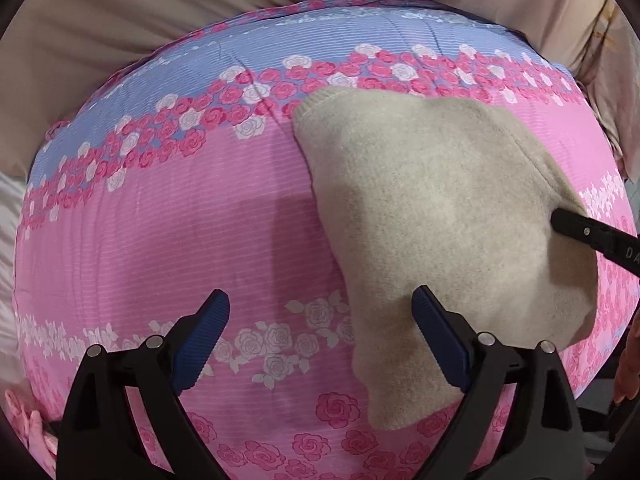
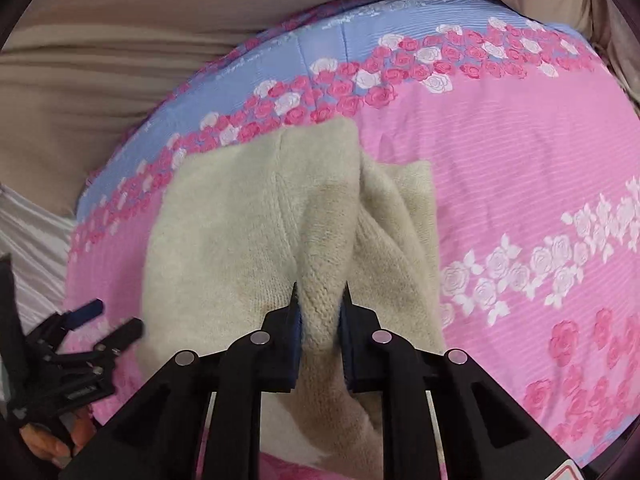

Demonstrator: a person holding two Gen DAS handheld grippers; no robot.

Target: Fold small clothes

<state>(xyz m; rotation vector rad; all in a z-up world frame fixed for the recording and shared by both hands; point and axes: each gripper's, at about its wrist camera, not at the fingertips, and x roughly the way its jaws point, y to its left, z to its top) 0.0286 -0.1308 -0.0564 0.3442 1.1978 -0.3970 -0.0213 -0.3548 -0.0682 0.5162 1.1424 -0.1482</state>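
A small beige knitted garment (image 1: pixel 440 208) lies on the pink and blue rose-patterned cushion (image 1: pixel 160 220). My left gripper (image 1: pixel 320 312) stands open above the garment's left edge, nothing between its blue pads. In the right wrist view my right gripper (image 2: pixel 320 296) is shut on a bunched ridge of the beige garment (image 2: pixel 248 232), which rises between its pads. A black finger (image 1: pixel 576 228) of that gripper shows at the right of the left wrist view, on the garment's right side. The left gripper (image 2: pixel 112 320) appears open at the lower left of the right wrist view.
Beige cloth (image 1: pixel 120 20) covers the surface behind the cushion. White fabric (image 2: pixel 28 232) lies to the left. A person's hand (image 2: pixel 52 440) holds the left gripper's handle. The cushion's pink part (image 2: pixel 520 160) lies bare to the right of the garment.
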